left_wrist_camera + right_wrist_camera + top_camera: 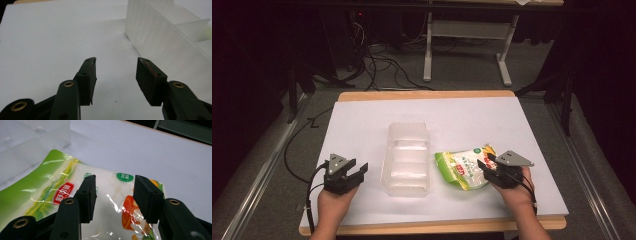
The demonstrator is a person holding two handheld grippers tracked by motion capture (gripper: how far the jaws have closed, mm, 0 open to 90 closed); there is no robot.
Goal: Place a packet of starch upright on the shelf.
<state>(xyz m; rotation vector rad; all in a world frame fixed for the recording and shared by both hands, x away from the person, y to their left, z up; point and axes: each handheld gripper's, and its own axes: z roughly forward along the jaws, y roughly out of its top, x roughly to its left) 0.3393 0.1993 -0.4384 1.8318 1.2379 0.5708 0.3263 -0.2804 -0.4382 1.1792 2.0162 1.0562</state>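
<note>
The right gripper (pixel 113 197) has its two black jaws apart, right over the shiny green and white snack bag (pixel 50 187). The bag lies on the white table (pixel 150 152), just beside the clear plastic box (pixel 27 147).

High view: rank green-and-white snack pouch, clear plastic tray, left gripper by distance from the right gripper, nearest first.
1. Green-and-white snack pouch: directly at the right gripper, under its open jaws.
2. Clear plastic tray: table centre, just past the pouch.
3. Left gripper: beyond the tray, near the table's left edge.
</note>
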